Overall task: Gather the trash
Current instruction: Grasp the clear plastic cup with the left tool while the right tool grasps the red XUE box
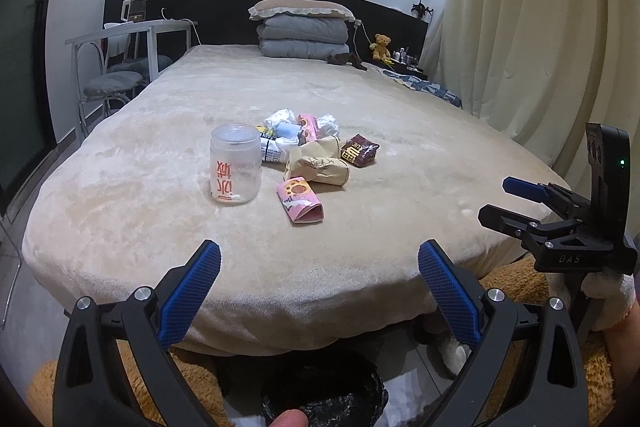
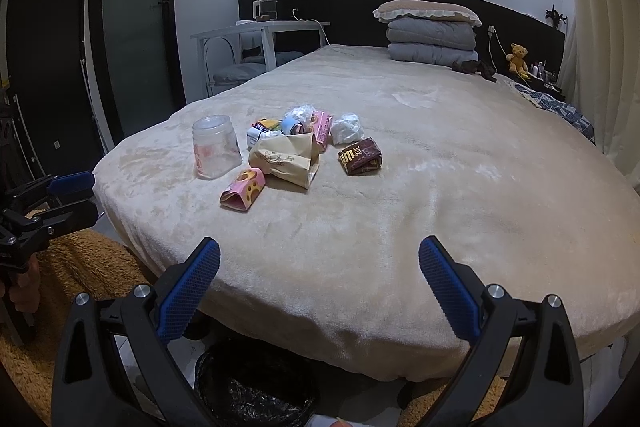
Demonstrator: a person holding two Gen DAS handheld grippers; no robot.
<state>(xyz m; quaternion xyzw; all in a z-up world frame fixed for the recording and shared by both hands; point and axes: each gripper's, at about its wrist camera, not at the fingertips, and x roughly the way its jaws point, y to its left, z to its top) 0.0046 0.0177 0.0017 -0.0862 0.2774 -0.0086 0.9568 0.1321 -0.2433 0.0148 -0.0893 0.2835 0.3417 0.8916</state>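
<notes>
A pile of trash lies on the beige bed: a clear plastic jar (image 1: 235, 165) (image 2: 216, 148), a pink carton (image 1: 300, 199) (image 2: 243, 189), a crumpled tan paper bag (image 1: 318, 163) (image 2: 288, 159), a brown wrapper (image 1: 358, 151) (image 2: 360, 155), crumpled white tissue (image 2: 347, 128) and more wrappers behind. My left gripper (image 1: 319, 267) is open and empty at the bed's near edge. My right gripper (image 2: 319, 265) is open and empty, also short of the pile; it shows in the left wrist view (image 1: 502, 201). A black-lined trash bin (image 2: 256, 383) (image 1: 324, 391) stands on the floor below.
Folded grey quilts and a pillow (image 1: 302, 27) lie at the headboard. A teddy bear (image 1: 381, 47) sits at the back right. A white desk with stools (image 1: 128, 51) stands left of the bed. Curtains (image 1: 520, 27) hang on the right. A tan rug (image 2: 80, 267) covers the floor.
</notes>
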